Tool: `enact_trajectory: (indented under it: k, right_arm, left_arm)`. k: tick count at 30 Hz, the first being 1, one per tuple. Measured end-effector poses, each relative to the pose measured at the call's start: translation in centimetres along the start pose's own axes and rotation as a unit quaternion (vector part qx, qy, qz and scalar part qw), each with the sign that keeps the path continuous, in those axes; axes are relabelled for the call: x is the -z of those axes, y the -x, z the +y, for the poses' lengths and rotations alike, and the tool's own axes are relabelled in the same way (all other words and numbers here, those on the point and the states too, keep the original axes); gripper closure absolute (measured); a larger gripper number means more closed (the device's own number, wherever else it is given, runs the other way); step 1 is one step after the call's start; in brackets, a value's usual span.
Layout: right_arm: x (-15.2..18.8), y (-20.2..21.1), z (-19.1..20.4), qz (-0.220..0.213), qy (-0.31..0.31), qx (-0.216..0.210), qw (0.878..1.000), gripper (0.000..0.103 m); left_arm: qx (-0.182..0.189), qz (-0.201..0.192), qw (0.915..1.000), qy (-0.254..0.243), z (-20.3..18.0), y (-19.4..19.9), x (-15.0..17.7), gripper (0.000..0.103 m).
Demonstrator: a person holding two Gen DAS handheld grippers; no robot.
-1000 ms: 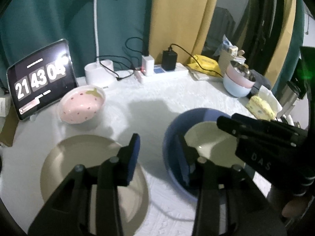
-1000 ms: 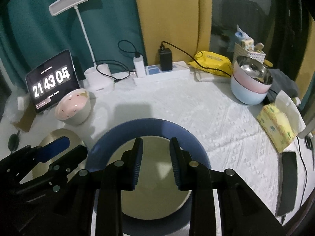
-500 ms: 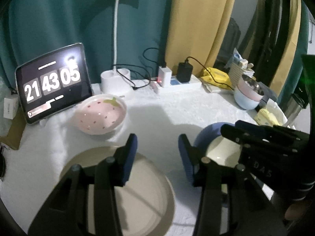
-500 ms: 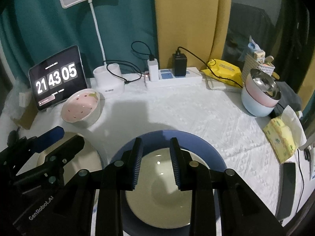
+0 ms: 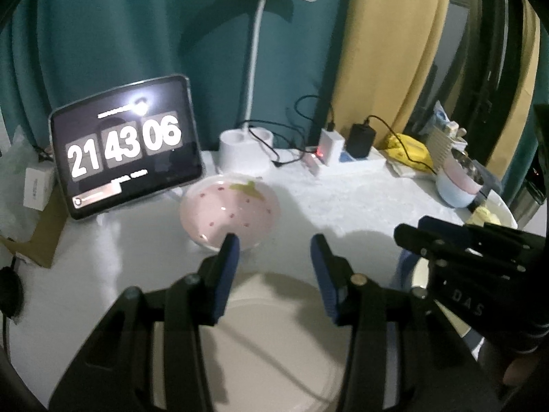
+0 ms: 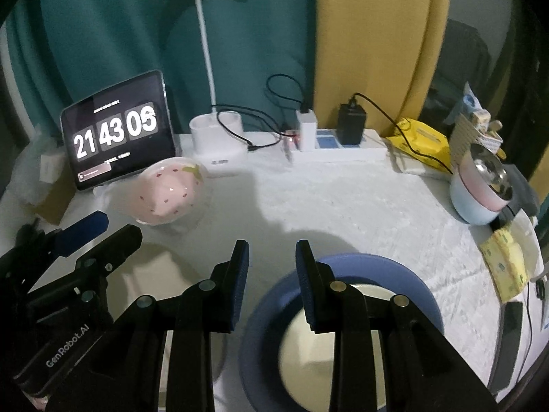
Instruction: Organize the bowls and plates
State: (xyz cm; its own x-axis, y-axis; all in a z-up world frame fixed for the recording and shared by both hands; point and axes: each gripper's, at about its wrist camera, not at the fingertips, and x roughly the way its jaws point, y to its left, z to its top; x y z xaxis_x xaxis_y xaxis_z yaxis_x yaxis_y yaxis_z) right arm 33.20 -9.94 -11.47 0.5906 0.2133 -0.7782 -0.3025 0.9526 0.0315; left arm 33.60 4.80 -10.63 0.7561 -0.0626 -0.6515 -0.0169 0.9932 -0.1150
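Nearest in the left wrist view, the left gripper hangs with its blue-padded jaws spread and nothing between them, above the round beige ceramic plate lying flat on the white textured tablecloth. At 3 o'clock from that plate sits the blue-rimmed plate with a cream centre; the right gripper hovers over its left edge, jaws parted on empty air. Each tool shows in the other's view, side by side and apart. Farther out, at 12 o'clock from the beige plate, stands the pink strawberry-patterned bowl, touching nothing. Behind it at 10 o'clock leans a black tablet showing a flip clock, with a white desk lamp beside it. Far off at 2 o'clock, a stack of pastel bowls with a steel one on top sits near the table edge
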Motion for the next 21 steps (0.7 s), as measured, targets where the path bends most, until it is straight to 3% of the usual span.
enact_trajectory:
  k: [21]
  right_arm:
    - [-3.4,-4.0,5.2,0.01,0.031,-0.019,0.999,0.073]
  left_arm:
    - [-0.03,-0.01,0.9995,-0.006,5.7,-1.9,-2.7,0.058]
